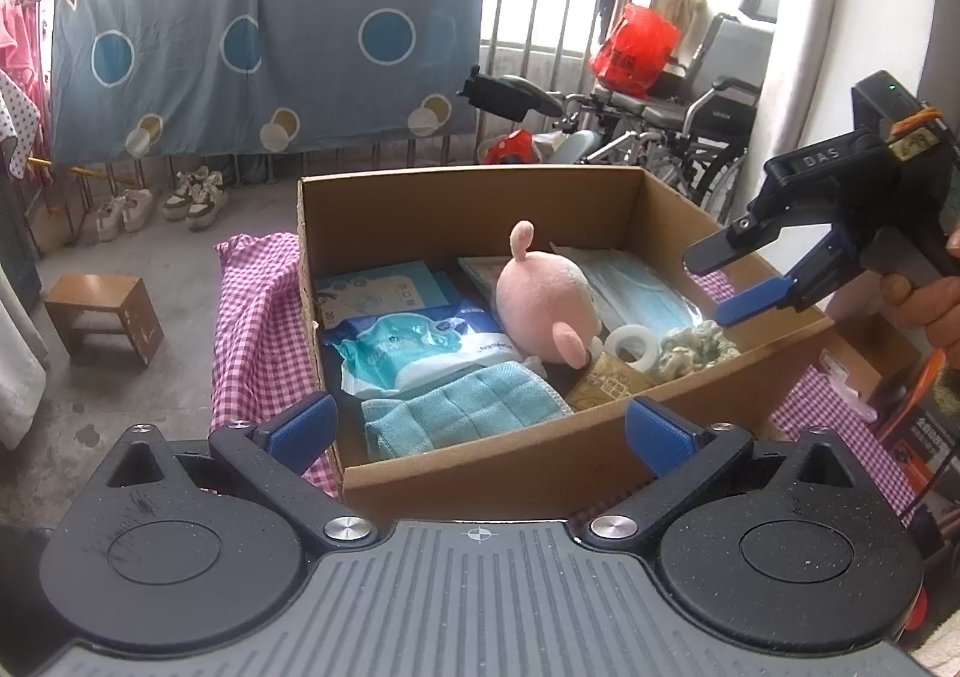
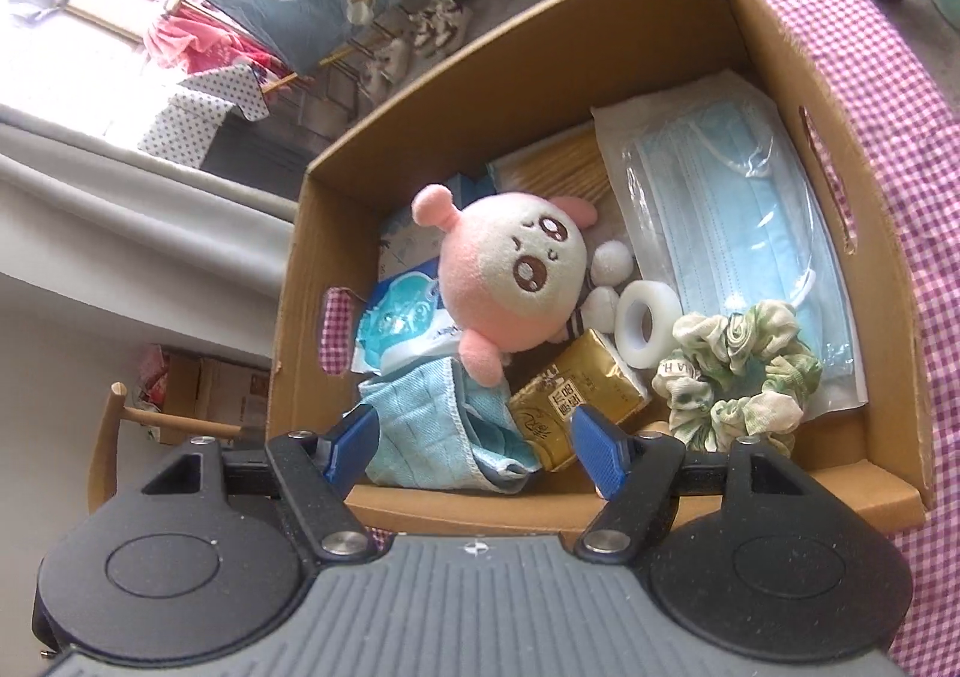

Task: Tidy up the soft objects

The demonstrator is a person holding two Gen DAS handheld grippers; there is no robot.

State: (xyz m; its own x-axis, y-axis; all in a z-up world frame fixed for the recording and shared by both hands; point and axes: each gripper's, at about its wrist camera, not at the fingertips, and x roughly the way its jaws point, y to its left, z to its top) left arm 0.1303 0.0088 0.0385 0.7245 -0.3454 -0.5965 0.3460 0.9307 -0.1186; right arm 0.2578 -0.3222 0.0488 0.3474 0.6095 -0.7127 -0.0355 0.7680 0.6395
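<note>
Cardboard formed the open box (image 1: 480, 209) that sat on a pink gingham cloth (image 1: 258, 317) in the left wrist view, with the left gripper (image 1: 480, 431) low before the box's near wall, its blue-padded fingers spread wide and grasping nothing. Inside the box a pink plush toy (image 1: 546, 305) lay near the middle, a folded light blue cloth (image 1: 456, 413) lay against the near wall, a blue-and-white wipes pack (image 1: 414, 347) lay toward the left wall, and a pack of blue face masks (image 1: 636, 287) lay toward the right wall. A white tape roll (image 1: 630, 341) and a green-and-white scrunchie (image 1: 696, 347) lay near the right near corner. The right gripper (image 1: 714, 281) hung over the box's right wall, fingers parted and empty, a hand (image 1: 924, 305) on its grip. A wooden stool (image 1: 102, 317) stood on the floor at left. From the right wrist view, the right gripper (image 2: 474, 449) hovered above the box's (image 2: 540, 47) near wall, its fingers released, with the light blue cloth (image 2: 432, 425) and a gold-wrapped packet (image 2: 576, 395) seen between them; whether the pads touched either could not be told. The plush toy (image 2: 510, 275) lay face up at the box's centre, the tape roll (image 2: 648, 317) just beside the scrunchie (image 2: 738, 377), and the face masks (image 2: 738, 215) along the right wall.
</note>
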